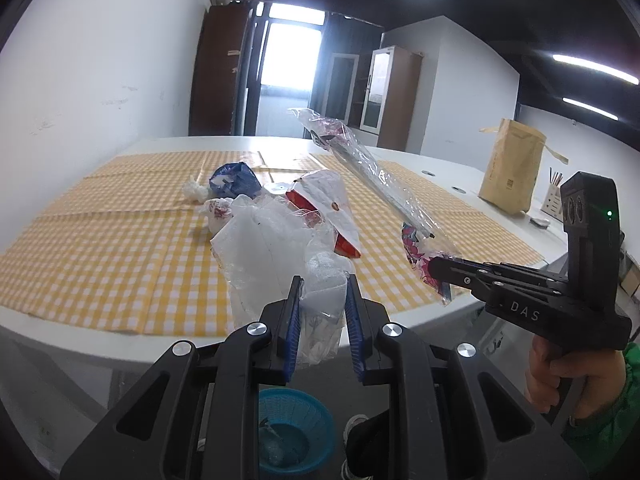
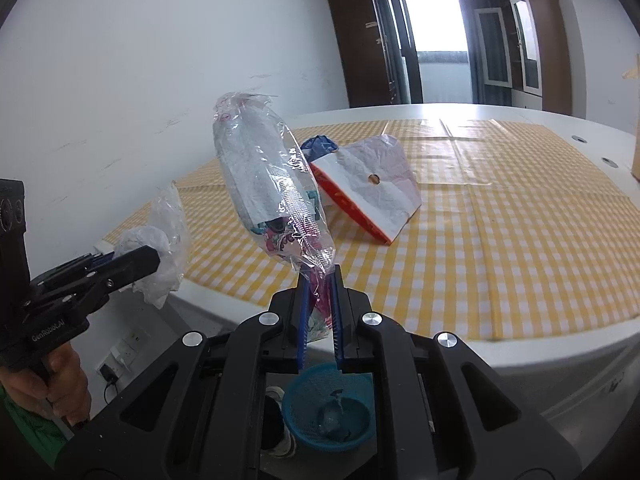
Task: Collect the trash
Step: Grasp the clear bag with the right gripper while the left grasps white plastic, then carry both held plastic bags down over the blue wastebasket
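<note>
Both hands are loaded w/ trash, just off the near edge of the worktop (image 1: 80, 320). Left hand-held gripper (image 1: 322, 320) is clamped on a crumpled clear plastic bag (image 1: 276, 240) w/ a white wad pinched between its blue pads. Right hand-held gripper (image 2: 320, 308) is closed tight on the tail of a long clear wrapper (image 2: 272, 184) w/ pink print, which sticks up and away, free end in the air.

Blue basket (image 2: 328, 416) sits on the floor below the near edge, right under both grippers, w/ some scrap already in it.

Step in hand, I'd say: carry both pieces over the basket and drop them. To do it well:
- Bring each gripper down over the basket's middle before letting go; light film drifts if dropped from high.
- Tip the long wrapper so its free end points down first, else it may hang on the rim.
- Release one at a time, so pieces don't tangle.

More to fetch after: red-and-white paper bag (image 2: 368, 188), blue crumpled wrapper (image 1: 234, 180), white paper wad (image 1: 196, 191), all near the checked cloth's (image 2: 520, 240) middle.
</note>
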Motion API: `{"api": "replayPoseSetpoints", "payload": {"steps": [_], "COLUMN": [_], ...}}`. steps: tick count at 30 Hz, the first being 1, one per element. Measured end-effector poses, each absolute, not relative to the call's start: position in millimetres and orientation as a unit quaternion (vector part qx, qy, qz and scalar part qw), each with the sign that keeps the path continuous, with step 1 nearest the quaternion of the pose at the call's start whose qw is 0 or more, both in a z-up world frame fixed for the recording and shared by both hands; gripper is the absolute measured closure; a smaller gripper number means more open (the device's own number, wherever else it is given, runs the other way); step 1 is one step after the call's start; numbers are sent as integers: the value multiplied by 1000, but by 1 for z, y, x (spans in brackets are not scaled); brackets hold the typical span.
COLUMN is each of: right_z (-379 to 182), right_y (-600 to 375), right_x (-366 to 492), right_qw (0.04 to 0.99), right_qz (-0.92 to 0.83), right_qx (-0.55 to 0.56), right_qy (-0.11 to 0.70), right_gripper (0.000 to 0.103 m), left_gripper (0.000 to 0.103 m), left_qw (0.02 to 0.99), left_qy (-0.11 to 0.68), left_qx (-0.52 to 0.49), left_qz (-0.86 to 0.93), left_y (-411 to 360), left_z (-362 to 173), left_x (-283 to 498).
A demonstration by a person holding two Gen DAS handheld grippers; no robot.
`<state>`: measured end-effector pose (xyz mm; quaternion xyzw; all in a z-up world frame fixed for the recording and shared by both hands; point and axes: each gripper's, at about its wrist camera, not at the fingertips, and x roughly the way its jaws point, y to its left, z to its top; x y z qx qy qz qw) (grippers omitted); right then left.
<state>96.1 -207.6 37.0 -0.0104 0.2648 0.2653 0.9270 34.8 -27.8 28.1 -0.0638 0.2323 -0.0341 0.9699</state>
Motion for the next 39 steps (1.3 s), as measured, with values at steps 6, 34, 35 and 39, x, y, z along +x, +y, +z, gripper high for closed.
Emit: {"api": "replayPoseSetpoints", "payload": {"steps": [6,34,35,39], "right_z": [24,-72,-75,-91], "right_y": [-206,-187,-185,-178], "right_x": [62,1,1,4], "right_qw": [926,879,877,866], "right_qz": [269,305,308,316], "right_qx": [-14,-60,-63,-72], "right_qy": [265,361,364,381], "right_gripper": [94,94,94,94], "left_gripper": [83,83,83,83], "left_qw": [968,936,934,928], "left_qy": [237,331,336,351], "left_qx": [-68,-95,-95,-98], "left_qz": [-39,-70,-72,-75], "left_y": [-27,-18,-19,-18], "left_z": [16,-66,-71,-84], "left_x": [-2,-40,-39,-34]}}
